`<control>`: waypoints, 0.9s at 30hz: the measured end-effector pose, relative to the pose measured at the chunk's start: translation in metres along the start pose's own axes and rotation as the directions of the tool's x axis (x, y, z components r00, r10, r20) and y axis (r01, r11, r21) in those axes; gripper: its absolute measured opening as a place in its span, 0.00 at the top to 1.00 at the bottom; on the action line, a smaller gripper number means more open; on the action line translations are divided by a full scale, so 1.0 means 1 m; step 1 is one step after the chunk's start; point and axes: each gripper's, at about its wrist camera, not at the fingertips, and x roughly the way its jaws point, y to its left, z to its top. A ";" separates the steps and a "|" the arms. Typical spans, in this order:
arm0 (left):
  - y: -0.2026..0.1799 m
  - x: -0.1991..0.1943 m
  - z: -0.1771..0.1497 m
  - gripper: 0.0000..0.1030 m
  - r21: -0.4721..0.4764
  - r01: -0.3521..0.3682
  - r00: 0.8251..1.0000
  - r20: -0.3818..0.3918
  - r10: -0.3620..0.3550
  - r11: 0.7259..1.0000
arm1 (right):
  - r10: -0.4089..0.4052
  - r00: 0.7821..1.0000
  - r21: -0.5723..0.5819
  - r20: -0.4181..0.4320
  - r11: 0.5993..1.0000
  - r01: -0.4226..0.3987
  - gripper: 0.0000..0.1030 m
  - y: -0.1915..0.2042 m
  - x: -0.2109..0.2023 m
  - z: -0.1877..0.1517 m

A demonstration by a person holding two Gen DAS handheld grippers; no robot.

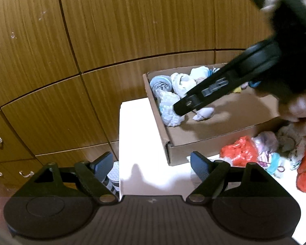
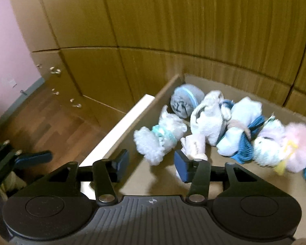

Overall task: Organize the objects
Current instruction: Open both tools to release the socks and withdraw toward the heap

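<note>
Rolled sock bundles (image 1: 239,152) at lower right look soft, light; pinch mid-roll; left gripper (image 1: 151,163) and right gripper (image 2: 151,161) jaws both spread, empty.

No readable text, label, brand or number is showing in either view. A small crosshair mark is sitting on the ribbed gripper body (image 2: 152,201) at the bottom centre of the right wrist frame.

Left wrist view: I look steeply down from the table's (image 1: 136,143) near-left corner, toward the wooden cabinets.
Right wrist view: I sit close above the cardboard box (image 2: 204,81), facing its bundles.
Shared: box (image 1: 185,143), cabinets.
</note>
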 end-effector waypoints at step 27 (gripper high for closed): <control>-0.049 -0.030 -0.053 0.07 -0.115 0.137 0.990 0.050 -0.132 0.984 | -0.199 0.954 0.255 0.224 0.957 0.140 0.16 0.001 -0.156 -0.234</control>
